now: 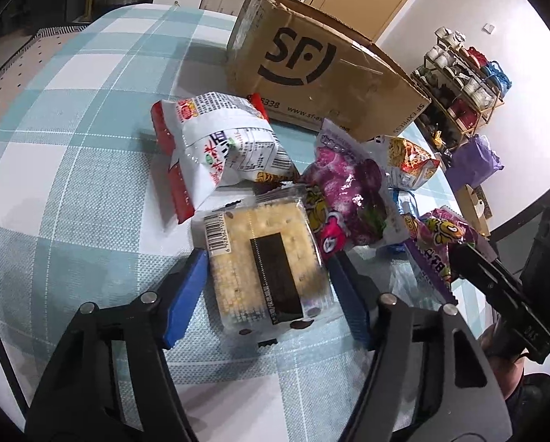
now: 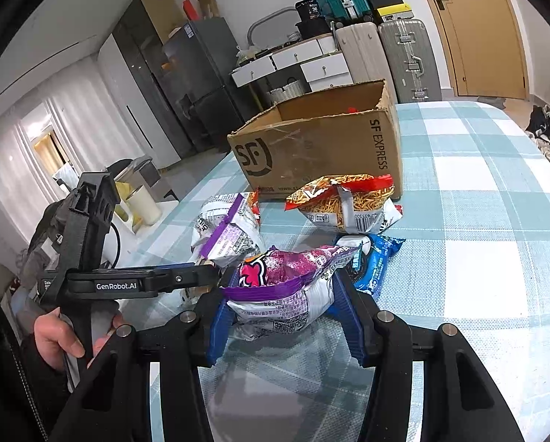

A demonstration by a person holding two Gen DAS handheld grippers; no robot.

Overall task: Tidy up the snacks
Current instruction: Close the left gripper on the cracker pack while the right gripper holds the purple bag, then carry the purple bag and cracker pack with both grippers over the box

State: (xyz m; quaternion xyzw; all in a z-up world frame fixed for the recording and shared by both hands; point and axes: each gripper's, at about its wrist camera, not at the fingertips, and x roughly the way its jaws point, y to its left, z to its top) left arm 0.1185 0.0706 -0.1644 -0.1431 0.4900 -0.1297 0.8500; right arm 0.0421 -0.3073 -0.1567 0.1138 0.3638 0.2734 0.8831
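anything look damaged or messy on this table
The cardboard box is worn: its top edge is torn and ragged, its front scuffed. The snack packets lie in a loose heap in front of it, the purple packet overlapping its neighbours. Nothing looks spilled; the cracker pack seems intact.

Background from my feed: blue-and-white checked tablecloth (image 2: 496, 199) covers the table. Dark fridge (image 2: 197, 73) by the far wall, white drawer unit (image 2: 300, 62) beside it, wicker basket (image 2: 288, 90) under the drawers. Two hard-shell suitcases, beige (image 2: 359, 51) and silver (image 2: 409, 59), stand side by side just beside the wooden door (image 2: 474, 29). Left view: a small wooden rack (image 1: 463, 77) of cups, purple bag (image 1: 474, 162) next to it.
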